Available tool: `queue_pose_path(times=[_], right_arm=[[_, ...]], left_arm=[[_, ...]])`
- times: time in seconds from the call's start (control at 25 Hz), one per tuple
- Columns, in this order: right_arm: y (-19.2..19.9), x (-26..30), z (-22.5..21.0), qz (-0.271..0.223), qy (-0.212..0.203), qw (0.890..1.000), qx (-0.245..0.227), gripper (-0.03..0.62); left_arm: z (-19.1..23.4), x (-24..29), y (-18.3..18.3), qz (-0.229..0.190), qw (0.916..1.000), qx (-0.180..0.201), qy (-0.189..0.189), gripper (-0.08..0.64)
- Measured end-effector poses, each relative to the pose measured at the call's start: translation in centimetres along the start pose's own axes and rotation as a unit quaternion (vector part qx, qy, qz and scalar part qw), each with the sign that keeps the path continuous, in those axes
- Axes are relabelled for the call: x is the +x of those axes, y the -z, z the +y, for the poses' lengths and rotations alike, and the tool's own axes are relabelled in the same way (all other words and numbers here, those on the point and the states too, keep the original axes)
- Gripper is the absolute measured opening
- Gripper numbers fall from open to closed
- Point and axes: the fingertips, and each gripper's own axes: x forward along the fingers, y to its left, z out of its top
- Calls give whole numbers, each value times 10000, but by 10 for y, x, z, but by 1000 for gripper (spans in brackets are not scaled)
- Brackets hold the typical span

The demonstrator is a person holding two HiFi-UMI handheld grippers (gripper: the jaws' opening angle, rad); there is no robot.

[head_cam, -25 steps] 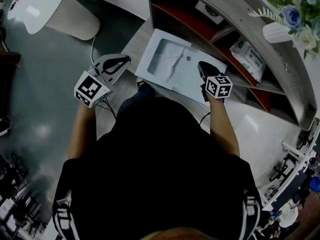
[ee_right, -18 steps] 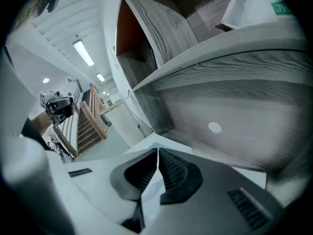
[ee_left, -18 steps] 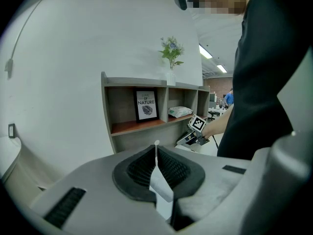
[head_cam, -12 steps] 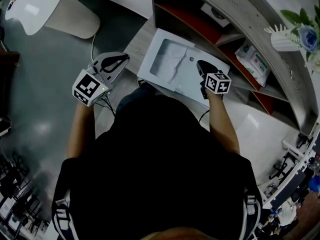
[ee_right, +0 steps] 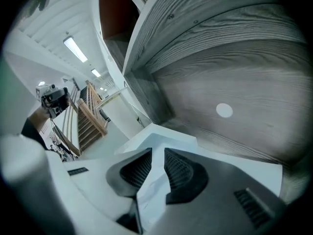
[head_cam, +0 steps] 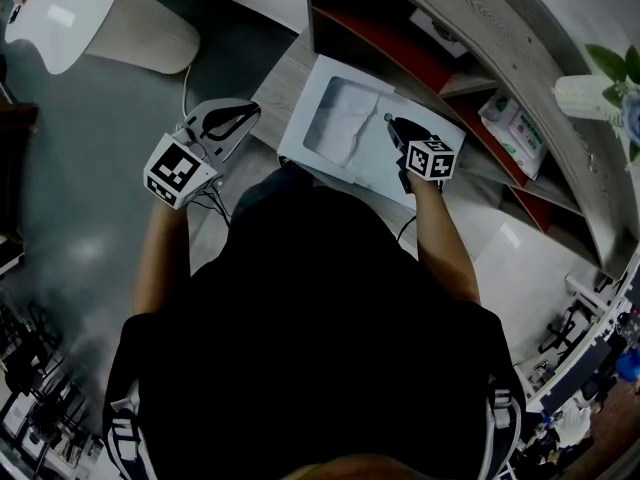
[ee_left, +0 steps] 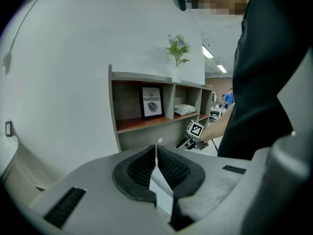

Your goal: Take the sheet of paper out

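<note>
On the pale wooden top at the person's twelve o'clock, in the head view, lies a flat white box point(head_cam: 345, 173). The sheet of paper point(head_cam: 338, 118), creased, shows through the opening in the box's far-left part, at about eleven o'clock from the box's middle. The right gripper point(head_cam: 392, 124) is over the box, its tips just beside the opening's three o'clock edge. Whether they touch the box's lid I cannot tell. In the right gripper view the right gripper point(ee_right: 158, 153) has its jaws a narrow way apart. They have just been opening, and the white box point(ee_right: 164, 131) shows through the gap with neither pad pressing on it. The left gripper point(head_cam: 250, 114) is off the box at its nine o'clock, near the edge of the top. In the left gripper view the left gripper point(ee_left: 156, 148) has its tips together with nothing between them. Beyond the box, from one to three o'clock, runs a wooden shelf unit point(head_cam: 470, 28).
</note>
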Motion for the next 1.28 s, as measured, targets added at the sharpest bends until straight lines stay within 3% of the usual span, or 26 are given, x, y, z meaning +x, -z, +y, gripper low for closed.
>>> queue_pose_path(times=[0.56, 0.8, 1.28], right_arm=[[34, 47, -17, 562, 29, 9972, 490, 114], [58, 68, -23, 861, -28, 9936, 727, 172], [81, 93, -19, 1235, -16, 9892, 784, 186]], left_arm=[[15, -3, 12, 95, 9999, -109, -30, 29], [18, -8, 20, 169, 9997, -147, -49, 29], [27, -17, 33, 253, 9994, -221, -72, 28]])
